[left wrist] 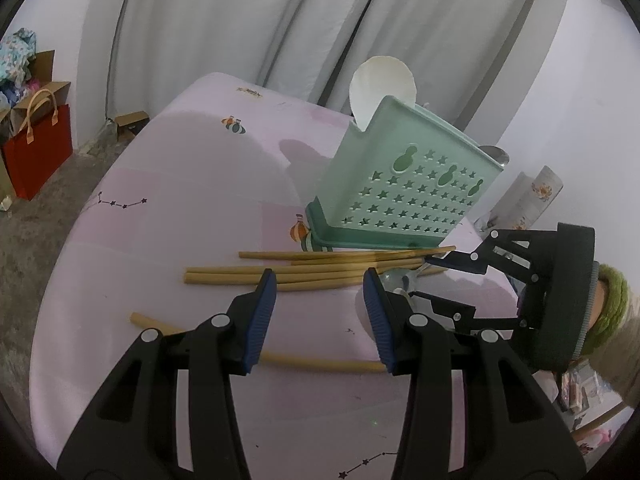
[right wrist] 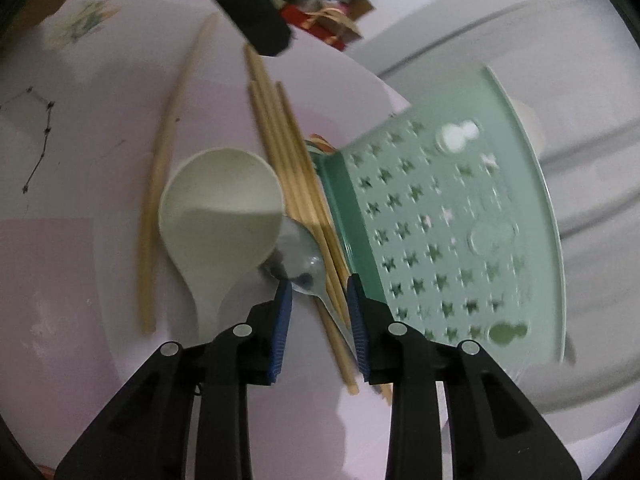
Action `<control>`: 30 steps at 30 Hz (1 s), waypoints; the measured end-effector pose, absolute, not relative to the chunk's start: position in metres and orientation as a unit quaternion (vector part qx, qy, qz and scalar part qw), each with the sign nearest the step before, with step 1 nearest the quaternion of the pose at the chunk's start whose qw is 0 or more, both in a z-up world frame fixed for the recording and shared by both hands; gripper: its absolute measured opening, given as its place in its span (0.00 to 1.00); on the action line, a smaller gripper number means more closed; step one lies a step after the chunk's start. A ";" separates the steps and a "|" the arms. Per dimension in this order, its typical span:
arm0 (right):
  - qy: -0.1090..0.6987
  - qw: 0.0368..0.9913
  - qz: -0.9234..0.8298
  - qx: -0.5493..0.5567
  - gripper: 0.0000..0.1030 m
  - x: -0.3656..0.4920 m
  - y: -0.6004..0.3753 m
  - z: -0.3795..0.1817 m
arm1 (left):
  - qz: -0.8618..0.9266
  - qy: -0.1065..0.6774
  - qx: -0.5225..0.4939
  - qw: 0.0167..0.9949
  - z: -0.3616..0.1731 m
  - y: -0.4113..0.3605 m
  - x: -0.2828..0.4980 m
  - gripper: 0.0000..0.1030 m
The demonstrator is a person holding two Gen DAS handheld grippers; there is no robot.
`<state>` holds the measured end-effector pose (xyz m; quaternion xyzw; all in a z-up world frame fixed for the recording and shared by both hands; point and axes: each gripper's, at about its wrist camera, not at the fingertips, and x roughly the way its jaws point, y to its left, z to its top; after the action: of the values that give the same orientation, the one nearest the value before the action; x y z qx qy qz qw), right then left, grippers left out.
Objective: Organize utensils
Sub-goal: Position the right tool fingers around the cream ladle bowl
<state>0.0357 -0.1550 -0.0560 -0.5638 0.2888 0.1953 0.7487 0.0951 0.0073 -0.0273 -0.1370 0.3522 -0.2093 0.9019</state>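
Note:
A mint green perforated utensil holder (left wrist: 404, 188) stands on the pink cloth, a white ladle (left wrist: 382, 88) sticking out of its top. Several bamboo chopsticks (left wrist: 312, 270) lie in front of it; one single chopstick (left wrist: 312, 362) lies nearer, under my left gripper (left wrist: 320, 286), which is open and empty above them. My right gripper (right wrist: 319, 288) is open, its fingers either side of a metal spoon (right wrist: 302, 256) and the chopsticks (right wrist: 288, 160). A white rice spoon (right wrist: 220, 212) lies beside the metal spoon. The holder (right wrist: 440, 232) stands just right of the fingers. The right gripper also shows in the left wrist view (left wrist: 430, 276).
The pink cloth-covered table (left wrist: 180, 200) drops off at its left edge to a grey floor with a red bag (left wrist: 36, 160) and boxes. White curtains hang behind. A patterned roll (left wrist: 532, 200) stands behind the right gripper.

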 end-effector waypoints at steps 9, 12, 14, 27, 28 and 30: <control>0.309 0.699 0.214 -0.608 0.27 0.030 -0.142 -0.064 | -0.204 0.353 -0.145 0.901 -0.031 0.016 0.096 0.41; 0.300 0.703 0.212 -0.608 0.27 0.035 -0.135 -0.066 | -0.204 0.354 -0.148 0.901 -0.031 0.016 0.097 0.41; 0.297 0.709 0.213 -0.603 0.27 0.040 -0.130 -0.065 | -0.206 0.354 -0.149 0.900 -0.032 0.016 0.097 0.41; 0.268 0.765 0.187 -0.555 0.22 0.050 -0.131 -0.041 | -0.205 0.357 -0.154 0.898 -0.035 0.015 0.099 0.41; 0.272 0.763 0.187 -0.556 0.22 0.050 -0.131 -0.042 | -0.206 0.356 -0.153 0.899 -0.035 0.015 0.099 0.41; 0.278 0.762 0.188 -0.555 0.22 0.050 -0.133 -0.045 | -0.206 0.355 -0.151 0.899 -0.034 0.015 0.098 0.41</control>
<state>0.0501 -0.1332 -0.0448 -0.5547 0.2776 0.1876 0.7616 0.0985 0.0150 -0.0339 -0.1514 0.3550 -0.2060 0.8992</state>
